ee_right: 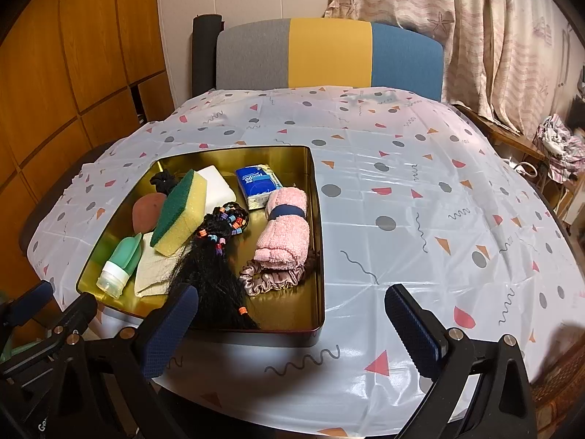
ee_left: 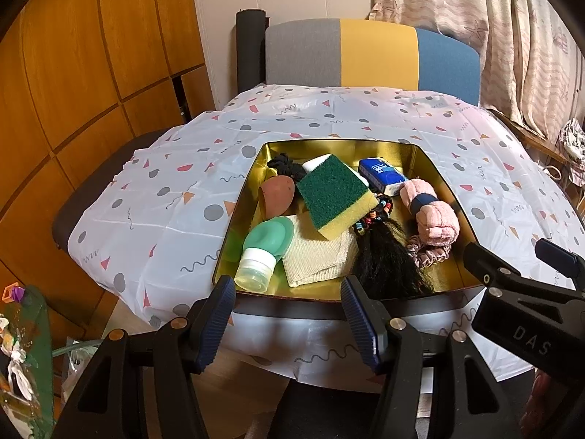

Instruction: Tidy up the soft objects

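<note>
A gold tin tray (ee_left: 444, 183) (ee_right: 318, 241) on the table holds soft things. Inside lie a green-and-yellow sponge (ee_left: 334, 195) (ee_right: 179, 212), a rolled pink towel (ee_left: 431, 212) (ee_right: 285, 230), a black braided hairpiece with coloured beads (ee_left: 387, 256) (ee_right: 215, 256), a mint squeeze bottle (ee_left: 265, 252) (ee_right: 120, 263), a beige cloth (ee_left: 314, 256), a blue tissue pack (ee_left: 382, 175) (ee_right: 257, 184), a satin scrunchie (ee_right: 272, 278) and a brown pad (ee_left: 278, 195). My left gripper (ee_left: 287, 298) hangs open at the tray's near edge. My right gripper (ee_right: 290, 301) is open over the tray's near right corner. Neither holds anything.
A patterned plastic cloth (ee_right: 420, 190) covers the table, with bare space right of the tray. A grey, yellow and blue chair back (ee_right: 329, 55) stands behind. Wooden cupboards (ee_left: 73, 73) are left, curtains (ee_right: 493, 36) right. The right gripper's body (ee_left: 519, 292) shows beside my left one.
</note>
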Demonstrator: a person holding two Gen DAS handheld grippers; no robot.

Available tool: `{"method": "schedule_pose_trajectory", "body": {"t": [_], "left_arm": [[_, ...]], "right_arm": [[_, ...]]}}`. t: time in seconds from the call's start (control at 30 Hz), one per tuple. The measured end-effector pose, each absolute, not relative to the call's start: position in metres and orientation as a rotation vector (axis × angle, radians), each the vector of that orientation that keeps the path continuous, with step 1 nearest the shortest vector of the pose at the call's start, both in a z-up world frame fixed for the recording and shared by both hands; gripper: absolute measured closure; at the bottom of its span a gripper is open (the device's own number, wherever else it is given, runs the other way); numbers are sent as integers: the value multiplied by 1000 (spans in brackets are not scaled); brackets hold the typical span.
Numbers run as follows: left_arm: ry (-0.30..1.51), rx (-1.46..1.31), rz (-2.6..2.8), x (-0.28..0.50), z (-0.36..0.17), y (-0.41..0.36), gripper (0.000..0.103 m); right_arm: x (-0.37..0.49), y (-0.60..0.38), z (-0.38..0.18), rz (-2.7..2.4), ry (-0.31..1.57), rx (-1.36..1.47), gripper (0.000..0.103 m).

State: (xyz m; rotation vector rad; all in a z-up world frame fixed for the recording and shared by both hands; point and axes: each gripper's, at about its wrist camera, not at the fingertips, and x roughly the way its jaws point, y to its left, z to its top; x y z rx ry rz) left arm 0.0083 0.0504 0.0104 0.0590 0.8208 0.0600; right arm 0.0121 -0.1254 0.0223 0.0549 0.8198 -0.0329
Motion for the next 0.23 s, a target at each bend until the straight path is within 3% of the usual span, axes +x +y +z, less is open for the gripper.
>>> {"method": "schedule_pose_trajectory", "body": {"t": [0.23], "left_arm": [[819, 65, 64, 8, 10, 49, 42]], "right_arm": [[13, -127, 21, -33, 829, 63, 0]]}}
